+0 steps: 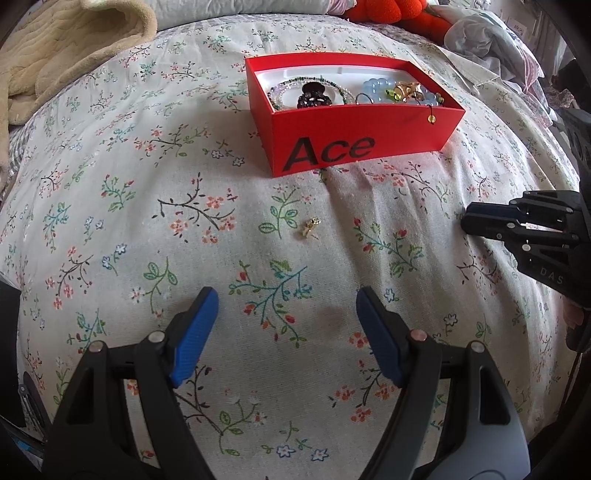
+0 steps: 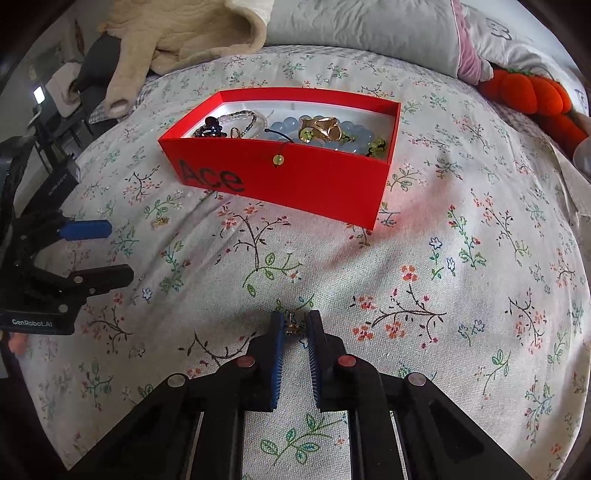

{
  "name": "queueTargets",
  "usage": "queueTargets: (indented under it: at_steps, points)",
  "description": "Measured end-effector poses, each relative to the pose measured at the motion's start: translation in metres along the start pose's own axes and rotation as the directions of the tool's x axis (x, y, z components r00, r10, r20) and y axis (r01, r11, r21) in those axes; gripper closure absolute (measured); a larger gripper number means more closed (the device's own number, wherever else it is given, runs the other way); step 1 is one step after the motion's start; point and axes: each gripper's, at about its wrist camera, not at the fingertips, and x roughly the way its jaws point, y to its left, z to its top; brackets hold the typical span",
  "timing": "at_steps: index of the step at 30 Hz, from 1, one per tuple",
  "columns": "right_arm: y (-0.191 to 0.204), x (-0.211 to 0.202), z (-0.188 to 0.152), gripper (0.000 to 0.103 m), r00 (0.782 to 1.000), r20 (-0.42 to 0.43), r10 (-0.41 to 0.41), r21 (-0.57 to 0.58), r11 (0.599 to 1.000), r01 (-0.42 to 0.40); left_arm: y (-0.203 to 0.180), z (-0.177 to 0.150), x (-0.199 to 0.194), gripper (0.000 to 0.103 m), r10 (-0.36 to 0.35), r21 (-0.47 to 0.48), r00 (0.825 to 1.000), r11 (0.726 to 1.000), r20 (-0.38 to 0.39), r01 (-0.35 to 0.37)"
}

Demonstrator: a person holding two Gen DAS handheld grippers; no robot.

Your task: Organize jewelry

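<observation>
A red box (image 1: 354, 146) marked "Ace" stands on the flowered bedspread and holds bead bracelets, a dark hair claw (image 1: 313, 96) and a gold clip (image 1: 405, 90); a bead on a cord (image 1: 430, 118) hangs over its front wall. The box also shows in the right wrist view (image 2: 314, 184). A small gold earring (image 1: 309, 227) lies on the spread ahead of my open left gripper (image 1: 286, 314). My right gripper (image 2: 294, 325) is shut on a small gold piece of jewelry (image 2: 294, 326) just above the spread, and shows from the side in the left wrist view (image 1: 476, 221).
A cream blanket (image 1: 55, 55) lies at the back left. Grey pillows (image 2: 369, 26) and an orange plush toy (image 2: 532, 92) lie behind the box. The left gripper (image 2: 107, 251) shows at the left edge of the right wrist view, near the earring (image 2: 161, 221).
</observation>
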Motion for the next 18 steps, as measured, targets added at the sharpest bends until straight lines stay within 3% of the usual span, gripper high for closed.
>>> queueTargets:
  at_steps: [10, 13, 15, 18]
  points:
    - [-0.006, -0.005, 0.002, 0.094, 1.000, 0.004, -0.004, 0.028, 1.000, 0.004, 0.004, 0.000, -0.004, 0.026, -0.088, 0.008, 0.996, 0.996, 0.027, 0.088]
    - [-0.009, -0.006, 0.002, 0.094, 1.000, 0.007, -0.004, 0.042, 0.999, 0.003, 0.006, 0.000, -0.002, 0.038, -0.125, 0.012, 0.992, 0.992, 0.023, 0.125]
    - [-0.009, -0.009, 0.002, 0.094, 1.000, 0.011, -0.005, 0.046, 0.999, 0.004, 0.007, 0.000, 0.000, 0.052, -0.140, 0.017, 0.990, 0.990, 0.020, 0.140]
    - [-0.009, -0.013, 0.003, 0.094, 1.000, 0.023, 0.001, 0.047, 0.999, -0.002, 0.007, 0.001, 0.003, 0.061, -0.159, 0.012, 0.987, 0.987, 0.021, 0.158]
